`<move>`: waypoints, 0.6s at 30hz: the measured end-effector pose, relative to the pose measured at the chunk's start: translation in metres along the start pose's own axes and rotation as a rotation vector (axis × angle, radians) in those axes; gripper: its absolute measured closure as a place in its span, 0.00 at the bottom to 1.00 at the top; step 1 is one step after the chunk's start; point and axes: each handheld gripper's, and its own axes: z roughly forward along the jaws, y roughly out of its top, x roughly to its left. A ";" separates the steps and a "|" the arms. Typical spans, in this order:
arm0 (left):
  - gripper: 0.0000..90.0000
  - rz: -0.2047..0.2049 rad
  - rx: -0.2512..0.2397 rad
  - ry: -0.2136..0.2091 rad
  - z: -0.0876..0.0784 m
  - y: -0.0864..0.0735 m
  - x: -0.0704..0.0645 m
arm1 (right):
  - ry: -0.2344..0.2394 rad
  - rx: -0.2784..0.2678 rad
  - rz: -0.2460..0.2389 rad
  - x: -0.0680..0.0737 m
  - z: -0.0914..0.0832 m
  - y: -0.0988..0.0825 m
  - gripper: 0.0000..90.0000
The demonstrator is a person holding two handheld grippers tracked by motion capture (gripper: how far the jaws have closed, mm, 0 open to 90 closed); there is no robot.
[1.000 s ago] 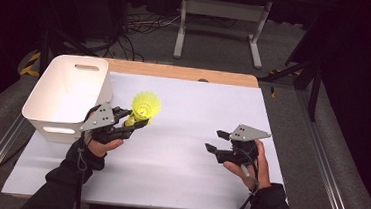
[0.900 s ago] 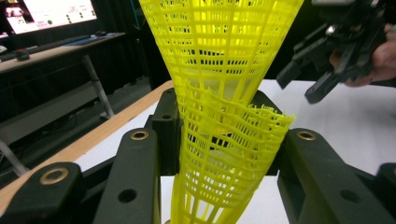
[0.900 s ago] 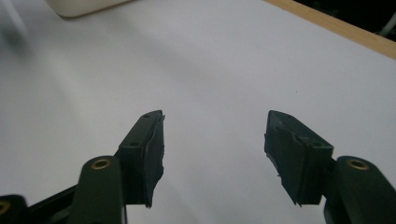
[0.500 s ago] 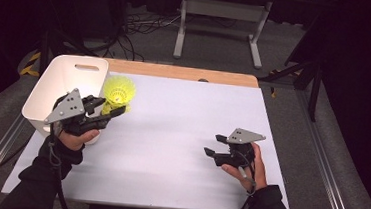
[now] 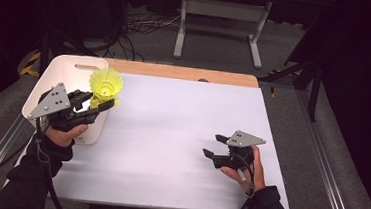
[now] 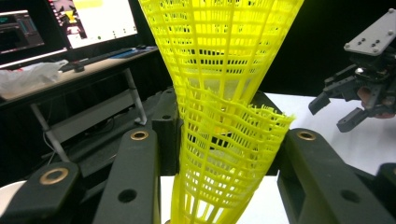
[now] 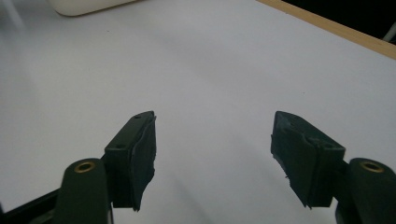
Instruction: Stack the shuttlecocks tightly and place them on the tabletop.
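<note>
A yellow mesh shuttlecock (image 5: 106, 83), skirt upward, hangs above the near right corner of the white bin (image 5: 66, 65). My left gripper (image 5: 104, 103) is shut on its lower part. In the left gripper view the yellow mesh (image 6: 224, 93) stands between the two black jaws and looks like two cones nested together. My right gripper (image 5: 210, 154) hovers low over the white table (image 5: 171, 133) at the right; its jaws have just been opening and nothing is between them (image 7: 212, 140). The right gripper (image 6: 364, 88) also appears far off in the left gripper view.
The bin (image 7: 84, 5) stands at the table's left edge. A wooden strip (image 5: 186, 73) runs along the back of the table. Behind it on the floor are a metal stand (image 5: 220, 22) and cables. Monitors (image 6: 93, 21) sit on a desk beyond.
My left gripper has carried the shuttlecock left and upward, from over the table to above the bin's right side. The right hand has stayed in place.
</note>
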 end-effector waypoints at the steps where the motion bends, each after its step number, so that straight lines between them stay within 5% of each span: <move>1: 0.69 0.001 0.000 0.005 -0.001 0.001 0.001 | 0.002 0.001 -0.001 0.000 0.000 0.000 0.36; 18: 0.69 0.006 0.020 0.088 -0.025 0.004 0.030 | 0.008 -0.006 -0.027 0.001 0.003 0.000 0.33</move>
